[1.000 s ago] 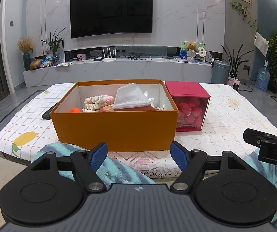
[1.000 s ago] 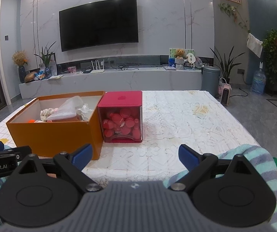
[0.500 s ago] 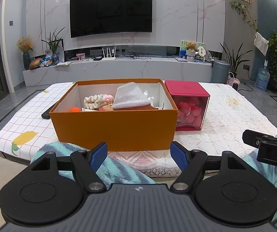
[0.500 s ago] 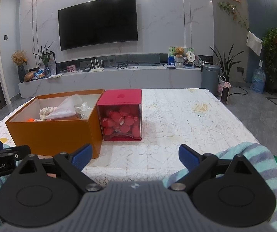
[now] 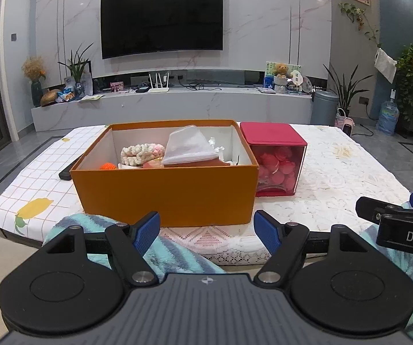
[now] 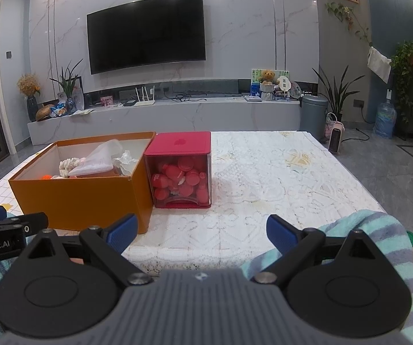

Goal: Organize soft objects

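Note:
An open orange box (image 5: 166,192) stands on the table, also in the right wrist view (image 6: 82,198). It holds a cream knitted piece (image 5: 137,153), a white cloth (image 5: 189,146) and a small orange item (image 5: 108,166). My left gripper (image 5: 207,231) is open and empty just before the box's near wall. My right gripper (image 6: 202,233) is open and empty over the table's front edge, right of the box. A striped teal fabric (image 5: 177,256) lies under both grippers, also in the right wrist view (image 6: 379,230).
A red-lidded clear container (image 5: 275,161) with red pieces stands against the box's right side. A dark remote (image 5: 66,172) lies left of the box. The lace tablecloth (image 6: 278,178) stretches to the right. A TV wall and a low shelf are behind.
Both grippers have shifted very slightly; the scene sits a little lower in the right wrist view. Both stay open and empty.

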Demonstrator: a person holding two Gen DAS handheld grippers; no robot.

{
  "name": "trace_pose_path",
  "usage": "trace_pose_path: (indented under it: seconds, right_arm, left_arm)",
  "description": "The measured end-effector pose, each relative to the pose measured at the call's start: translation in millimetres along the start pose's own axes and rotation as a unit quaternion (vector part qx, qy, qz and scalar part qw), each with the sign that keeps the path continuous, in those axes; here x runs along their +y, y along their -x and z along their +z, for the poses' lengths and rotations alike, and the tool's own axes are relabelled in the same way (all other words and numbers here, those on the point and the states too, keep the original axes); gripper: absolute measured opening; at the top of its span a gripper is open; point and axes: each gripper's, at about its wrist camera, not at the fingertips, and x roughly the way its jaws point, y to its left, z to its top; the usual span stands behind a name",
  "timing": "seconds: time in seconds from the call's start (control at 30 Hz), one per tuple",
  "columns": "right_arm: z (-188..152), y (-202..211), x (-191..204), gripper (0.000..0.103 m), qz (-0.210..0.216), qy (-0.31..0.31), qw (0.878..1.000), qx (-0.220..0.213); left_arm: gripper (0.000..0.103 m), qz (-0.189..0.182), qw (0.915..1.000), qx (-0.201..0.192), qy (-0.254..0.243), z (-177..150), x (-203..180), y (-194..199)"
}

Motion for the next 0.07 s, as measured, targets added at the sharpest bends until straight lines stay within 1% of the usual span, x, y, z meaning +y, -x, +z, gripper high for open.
trace_pose_path:
  seconds: [0.07]
  right_arm:
    - [-0.8, 1.6, -0.5, 0.094, 0.001, -0.001, 1.0, 0.0]
  left_arm:
    - [0.087, -0.001, 1.0, -0.002, -0.001, 0.8, -0.3, 0.8]
